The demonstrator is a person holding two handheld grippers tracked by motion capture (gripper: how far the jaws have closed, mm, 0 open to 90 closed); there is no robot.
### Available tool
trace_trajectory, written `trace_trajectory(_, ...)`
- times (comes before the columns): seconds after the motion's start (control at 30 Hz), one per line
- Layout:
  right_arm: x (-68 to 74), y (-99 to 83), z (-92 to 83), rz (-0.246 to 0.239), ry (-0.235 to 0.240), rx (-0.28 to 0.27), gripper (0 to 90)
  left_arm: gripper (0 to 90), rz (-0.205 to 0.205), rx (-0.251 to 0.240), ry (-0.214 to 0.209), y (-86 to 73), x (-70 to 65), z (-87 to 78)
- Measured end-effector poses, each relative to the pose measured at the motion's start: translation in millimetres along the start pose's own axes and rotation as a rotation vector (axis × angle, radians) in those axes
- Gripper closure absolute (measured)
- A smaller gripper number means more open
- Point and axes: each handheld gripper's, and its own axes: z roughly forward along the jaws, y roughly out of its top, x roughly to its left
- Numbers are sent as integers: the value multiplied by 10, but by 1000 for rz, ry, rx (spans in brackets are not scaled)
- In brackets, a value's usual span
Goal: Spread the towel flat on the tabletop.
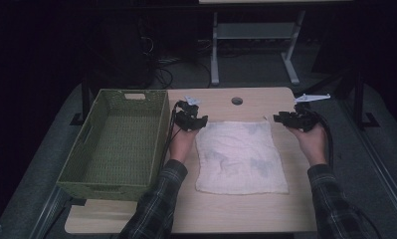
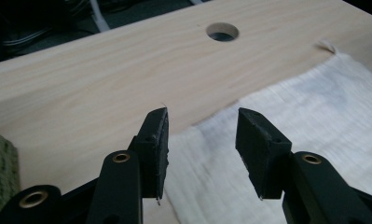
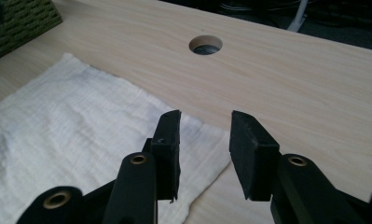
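Note:
A white towel (image 1: 241, 157) lies spread flat on the wooden table (image 1: 211, 209). My left gripper (image 1: 197, 120) hovers at the towel's far left corner, my right gripper (image 1: 284, 118) at its far right corner. In the left gripper view the jaws of the left gripper (image 2: 202, 114) stand apart over the towel's (image 2: 314, 121) corner edge, with no cloth pinched. The right gripper view has my right gripper (image 3: 205, 115) open too, just above the towel's (image 3: 72, 121) corner, pads not pressing on it.
An empty green woven basket (image 1: 106, 190) stands along the table's left side, close to my left forearm. A round cable hole (image 1: 237, 101) sits in the tabletop beyond the towel. Dark floor, cables and a desk frame lie past the far edge.

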Motion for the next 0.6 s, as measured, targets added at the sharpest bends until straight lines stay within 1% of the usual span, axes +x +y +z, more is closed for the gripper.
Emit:
trace_trajectory(0.07,22,-49,-11,-9,-2,9,628,527,2,2,-9,-42,-24,-28)
trace_trajectory(0.1,33,-72,-18,-5,4,13,627,522,3,6,-12,-64,-33,-43)
trace_trajectory(0.17,58,-122,-42,-9,6,11,628,519,1,8,-23,-112,-55,-70)
trace_trajectory(0.27,87,-171,-63,-13,13,20,628,519,8,13,-20,-165,-79,-77)
trace_trajectory(0.37,95,-185,-64,-14,15,17,628,518,9,16,-16,-190,-65,-29)
trace_trajectory(0.43,87,-179,-42,-19,16,12,628,518,5,14,-3,-194,-37,20)
trace_trajectory(0.53,70,-163,22,-9,14,22,629,519,-13,16,7,-186,17,102)
trace_trajectory(0.6,46,-164,74,-8,5,17,635,519,-26,19,7,-175,52,164)
